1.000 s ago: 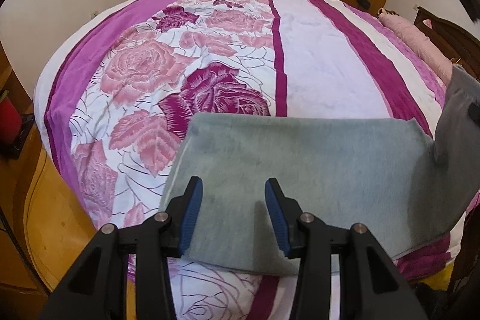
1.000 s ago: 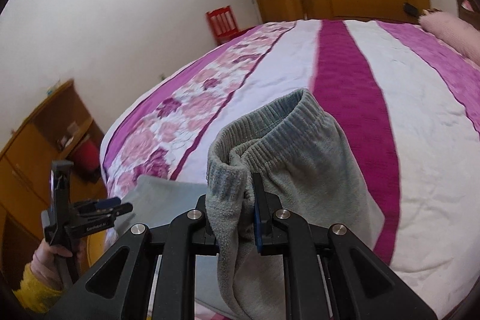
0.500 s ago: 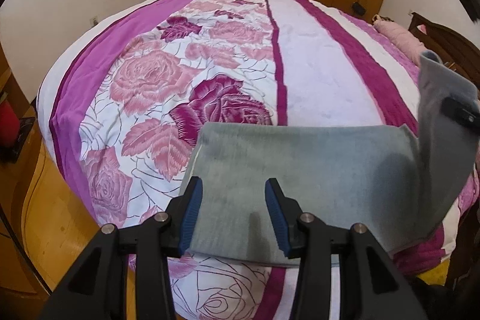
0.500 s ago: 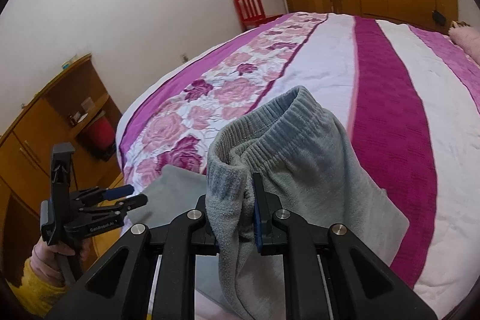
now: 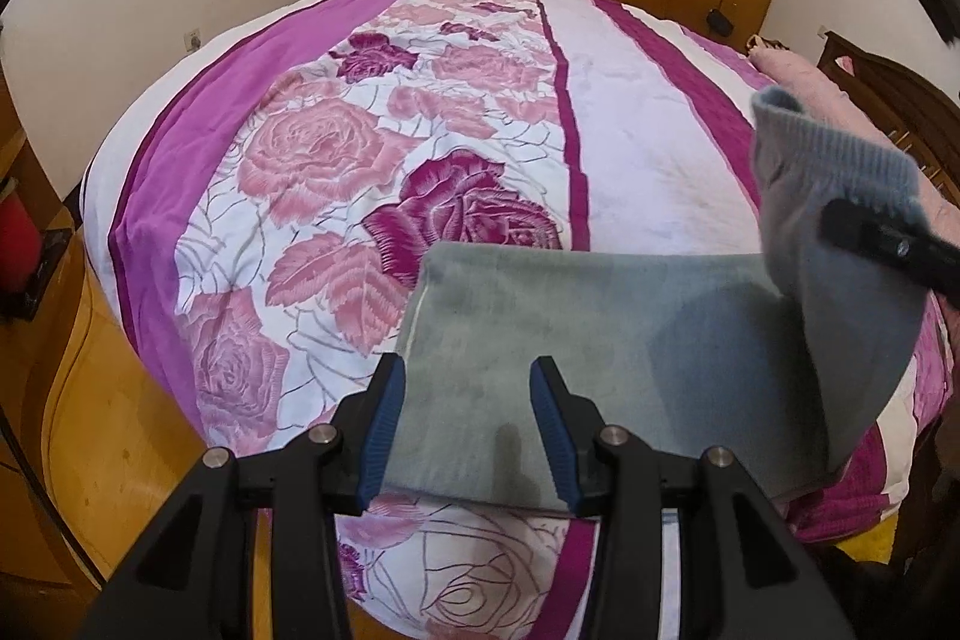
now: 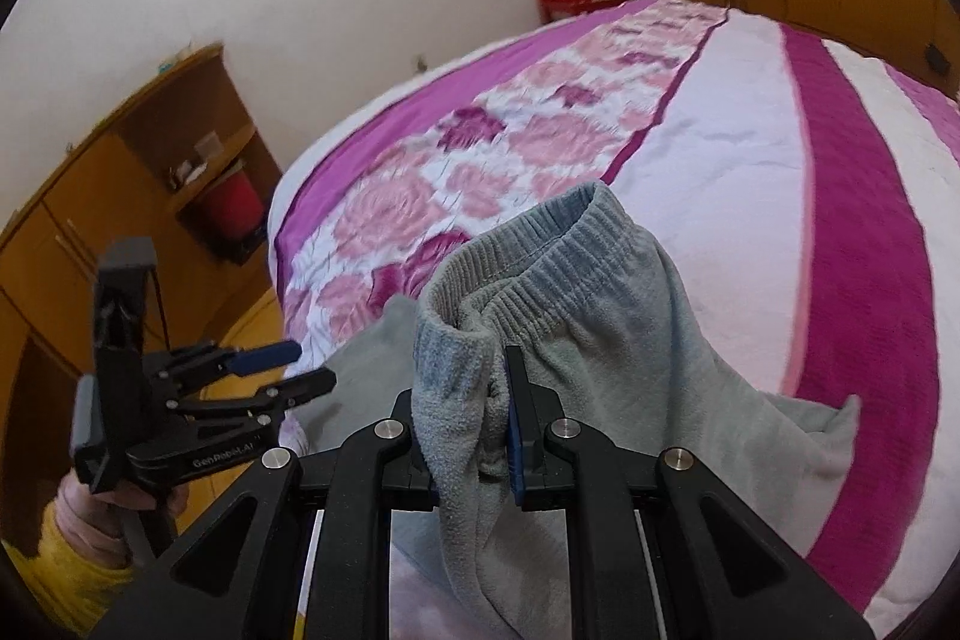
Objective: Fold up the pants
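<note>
Right wrist: right tool (image 6: pixel 501 430) pinches pants (image 6: pixel 576 292) waistband.

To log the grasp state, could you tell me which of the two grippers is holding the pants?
The right gripper: it is shut on the ribbed waistband of the grey pants, lifting that end. The left gripper is open, holding nothing.

The left tongs (image 5: pixel 468 427) sit at the lower centre of the left wrist view, blue-padded fingers (image 5: pixel 381 424) spread wide with nothing between them. In the right wrist view they appear at lower left, gripped by a hand (image 6: pixel 129 499) in a yellow sleeve. The right tongs (image 6: pixel 474 430) are clamped tight at lower centre, raised.
</note>
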The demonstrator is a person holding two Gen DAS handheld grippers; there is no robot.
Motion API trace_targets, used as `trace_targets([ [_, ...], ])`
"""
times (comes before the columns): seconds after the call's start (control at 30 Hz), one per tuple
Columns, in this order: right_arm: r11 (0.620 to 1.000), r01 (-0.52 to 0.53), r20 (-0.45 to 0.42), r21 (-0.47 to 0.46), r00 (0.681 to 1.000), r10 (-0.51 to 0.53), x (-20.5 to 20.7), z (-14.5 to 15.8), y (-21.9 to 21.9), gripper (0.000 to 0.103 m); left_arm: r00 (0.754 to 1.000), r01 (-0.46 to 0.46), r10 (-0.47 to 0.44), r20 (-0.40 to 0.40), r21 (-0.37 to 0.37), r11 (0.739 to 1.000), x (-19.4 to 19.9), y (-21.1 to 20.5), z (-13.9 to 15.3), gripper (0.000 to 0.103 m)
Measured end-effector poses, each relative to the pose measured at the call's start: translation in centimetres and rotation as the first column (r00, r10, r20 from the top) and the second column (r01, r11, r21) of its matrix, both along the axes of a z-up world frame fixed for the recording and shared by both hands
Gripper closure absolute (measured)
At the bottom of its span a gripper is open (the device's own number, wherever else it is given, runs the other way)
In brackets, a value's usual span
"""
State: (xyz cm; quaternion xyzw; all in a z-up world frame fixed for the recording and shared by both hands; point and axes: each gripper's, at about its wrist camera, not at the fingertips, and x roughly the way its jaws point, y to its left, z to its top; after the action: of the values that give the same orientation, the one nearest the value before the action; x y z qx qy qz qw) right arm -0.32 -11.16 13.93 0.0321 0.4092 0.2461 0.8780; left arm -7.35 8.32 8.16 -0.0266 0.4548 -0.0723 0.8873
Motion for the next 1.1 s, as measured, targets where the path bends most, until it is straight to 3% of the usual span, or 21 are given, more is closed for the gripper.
trace_targets([
  [0.23, 0.997, -0.054, -0.091, -0.051, 0.995, 0.050, 0.8, -4.4, 2.7, 0.085, 0.999, -0.034, 0.034, -0.013, -0.007, 0.999, -0.3, 1.2, -0.8, 0.058],
  [0.43, 0.996, -0.079, -0.138, -0.044, 0.988, 0.072, 0.8, -5.8, 3.8, 0.077, 0.998, -0.054, 0.053, -0.018, -0.023, 0.998, -0.2, 1.8, -1.2, 0.058],
  [0.5, 0.997, -0.081, -0.131, -0.004, 0.988, 0.079, 0.6, -5.4, 3.5, 0.068, 0.999, -0.049, 0.049, -0.019, -0.022, 0.999, -0.2, 1.7, -1.3, 0.058],
  [0.63, 0.991, -0.104, -0.092, 0.084, 0.990, 0.112, -0.4, -3.8, 2.8, 0.062, 0.999, -0.034, 0.034, -0.018, -0.016, 0.999, -0.2, 1.3, -1.3, 0.058],
  [0.87, 0.997, -0.067, 0.004, -0.047, 0.998, 0.067, -1.6, -2.6, 2.1, 0.058, 1.000, -0.013, 0.013, -0.008, -0.034, 0.999, -0.6, 0.5, -0.6, 0.058],
  [0.97, 0.995, -0.080, -0.038, -0.056, 0.996, 0.078, -1.5, -3.5, 1.6, 0.058, 1.000, 0.028, -0.029, -0.009, -0.059, 0.998, -0.7, -0.6, -0.4, 0.058],
  [1.1, 0.990, -0.140, -0.137, -0.018, 0.981, 0.136, -1.3, -5.5, 2.0, 0.060, 0.997, 0.073, -0.073, -0.008, -0.035, 0.997, -0.8, -2.4, -0.3, 0.058],
])
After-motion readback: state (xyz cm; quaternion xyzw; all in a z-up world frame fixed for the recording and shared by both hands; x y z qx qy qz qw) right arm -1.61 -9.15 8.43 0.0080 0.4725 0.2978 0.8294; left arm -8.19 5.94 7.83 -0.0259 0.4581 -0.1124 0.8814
